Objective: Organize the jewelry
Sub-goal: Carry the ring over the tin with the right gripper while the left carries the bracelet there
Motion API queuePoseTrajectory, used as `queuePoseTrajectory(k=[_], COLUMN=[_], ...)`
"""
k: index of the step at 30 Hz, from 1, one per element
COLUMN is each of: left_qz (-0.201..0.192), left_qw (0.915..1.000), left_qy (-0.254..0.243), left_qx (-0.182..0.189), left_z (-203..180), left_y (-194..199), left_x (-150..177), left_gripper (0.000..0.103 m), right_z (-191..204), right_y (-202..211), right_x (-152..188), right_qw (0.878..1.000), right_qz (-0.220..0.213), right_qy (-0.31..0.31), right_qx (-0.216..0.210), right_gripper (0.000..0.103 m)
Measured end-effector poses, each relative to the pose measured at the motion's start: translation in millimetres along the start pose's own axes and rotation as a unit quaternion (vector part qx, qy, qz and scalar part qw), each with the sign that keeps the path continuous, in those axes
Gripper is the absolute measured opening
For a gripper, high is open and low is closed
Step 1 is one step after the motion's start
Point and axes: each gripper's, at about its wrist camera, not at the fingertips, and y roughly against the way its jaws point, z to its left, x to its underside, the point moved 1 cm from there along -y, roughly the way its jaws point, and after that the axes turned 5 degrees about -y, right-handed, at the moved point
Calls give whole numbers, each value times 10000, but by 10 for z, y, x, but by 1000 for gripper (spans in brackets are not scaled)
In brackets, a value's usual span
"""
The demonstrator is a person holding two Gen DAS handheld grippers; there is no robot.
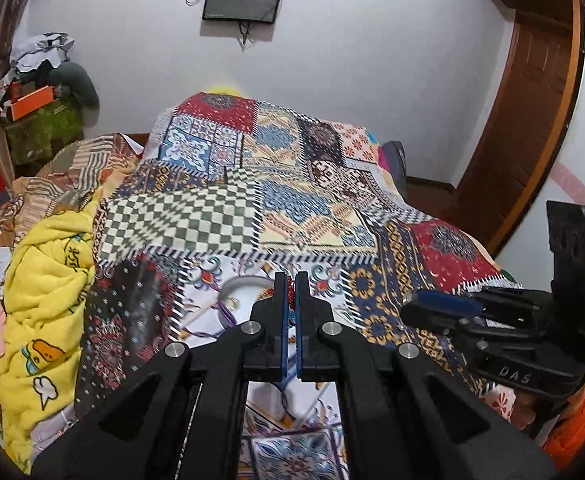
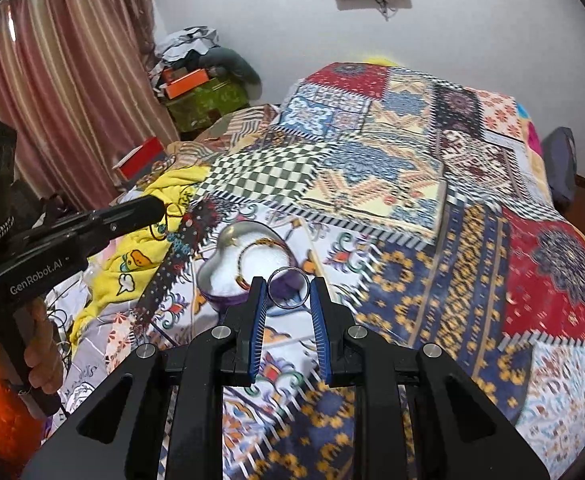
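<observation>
In the left wrist view my left gripper (image 1: 291, 280) is shut on a short red beaded piece (image 1: 291, 295) pinched between its blue pads. Just beyond lies the heart-shaped box (image 1: 239, 283) on the patchwork bedspread (image 1: 220, 216). In the right wrist view my right gripper (image 2: 287, 286) is shut on a clear round bangle (image 2: 288, 304), held over the near edge of the heart-shaped box (image 2: 212, 270). The box has a white lining and a gold-brown beaded bracelet (image 2: 261, 245) inside. The left gripper (image 2: 154, 209) shows side-on at the left, the right gripper (image 1: 412, 300) at the right.
A yellow cartoon towel (image 1: 48, 280) is bunched on the left of the bed. A dark patterned strip (image 2: 180, 248) lies beside the box. A hand and orange sleeve (image 2: 0, 392) hold the left tool. Boxes and clothes (image 2: 196, 80) pile against the wall by the curtain.
</observation>
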Motion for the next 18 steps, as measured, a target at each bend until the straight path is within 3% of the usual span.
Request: queuePoseTrajectory(k=[18], left_qz=[143], left_qw=[9998], left_qy=[83], left_qx=[57], left_z=[281], left_y=[-461], left_x=[-33], left_gripper=[1], right_z=[229], right_y=[-697], right_x=[-237], right_qw=[9979], right_qz=[419], right_qy=[446], right_qx=[-198], right_gripper=[20])
